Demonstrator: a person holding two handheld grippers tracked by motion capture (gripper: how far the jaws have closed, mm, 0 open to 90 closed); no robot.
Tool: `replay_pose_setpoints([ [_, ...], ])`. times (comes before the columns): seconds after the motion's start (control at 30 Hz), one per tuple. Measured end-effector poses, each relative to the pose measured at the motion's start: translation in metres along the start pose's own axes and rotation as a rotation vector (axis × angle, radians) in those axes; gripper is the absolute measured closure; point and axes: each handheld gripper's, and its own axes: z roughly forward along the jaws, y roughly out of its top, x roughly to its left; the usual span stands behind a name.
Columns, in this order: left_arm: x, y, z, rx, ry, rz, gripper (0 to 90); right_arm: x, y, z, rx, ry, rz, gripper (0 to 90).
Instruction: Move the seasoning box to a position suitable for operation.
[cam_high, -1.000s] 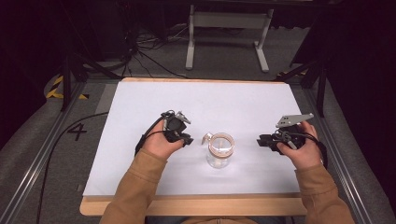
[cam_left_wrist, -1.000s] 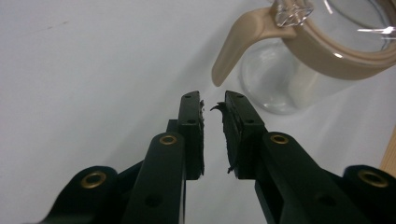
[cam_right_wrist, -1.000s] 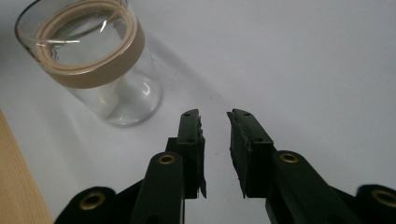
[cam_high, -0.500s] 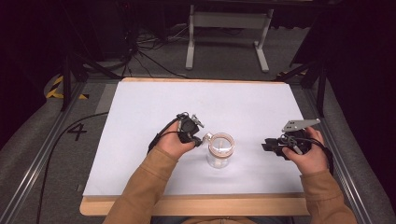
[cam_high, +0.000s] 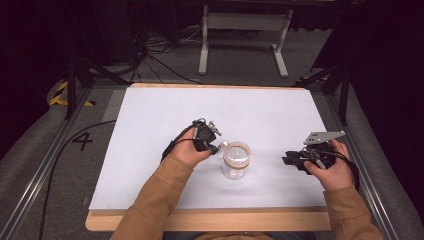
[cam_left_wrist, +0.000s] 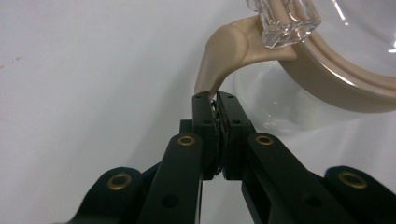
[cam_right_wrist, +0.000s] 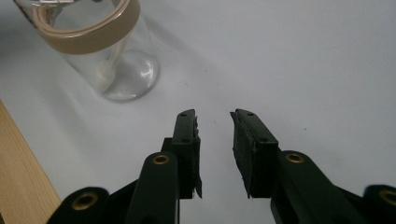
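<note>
A clear glass jar (cam_high: 236, 162) with a beige rubber ring (cam_high: 236, 153) around its mouth stands upright near the middle of the white table (cam_high: 150, 120). In the left gripper view, a beige pull tab (cam_left_wrist: 224, 51) curves down from the ring (cam_left_wrist: 327, 79) into my left gripper (cam_left_wrist: 215, 100), whose jaws are shut on the tab's tip. From above, the left gripper (cam_high: 218, 146) touches the jar's left rim. My right gripper (cam_high: 286, 160) hovers open to the right of the jar, apart from it. Nothing lies between its jaws (cam_right_wrist: 215, 116), and the jar (cam_right_wrist: 112, 60) is at upper left.
The table's wooden front edge (cam_high: 210, 220) runs along the bottom. Metal rails (cam_high: 45, 165) flank the table on both sides. A grey stand (cam_high: 240, 30) and cables lie on the floor beyond the far edge.
My left gripper has travelled right to the jar's rim and closed on the beige tab. The right gripper has drifted slightly right and lower, staying open.
</note>
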Motion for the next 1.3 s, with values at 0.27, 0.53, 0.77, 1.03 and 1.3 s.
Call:
replay_pose_setpoints([
  [0.27, 0.011, 0.013, 0.011, -0.033, -0.010, 0.014, 88.2, 0.003, -0.016, -0.010, 0.004, -0.030, 0.033, 71.1],
  [0.53, 0.016, 0.023, 0.020, -0.078, -0.013, 0.025, 90.0, 0.005, -0.029, -0.017, 0.002, -0.053, 0.059, 71.8],
  [0.77, 0.015, 0.022, 0.013, -0.085, -0.032, -0.001, 89.8, 0.007, -0.029, -0.012, -0.009, -0.053, 0.044, 77.9],
  [1.03, 0.011, 0.007, -0.013, -0.090, -0.025, -0.040, 89.1, 0.013, -0.016, 0.016, -0.043, 0.002, 0.002, 87.8],
  [1.3, 0.012, -0.019, -0.035, -0.104, 0.020, -0.101, 87.9, 0.025, 0.001, 0.066, 0.010, 0.079, -0.054, 89.6],
])
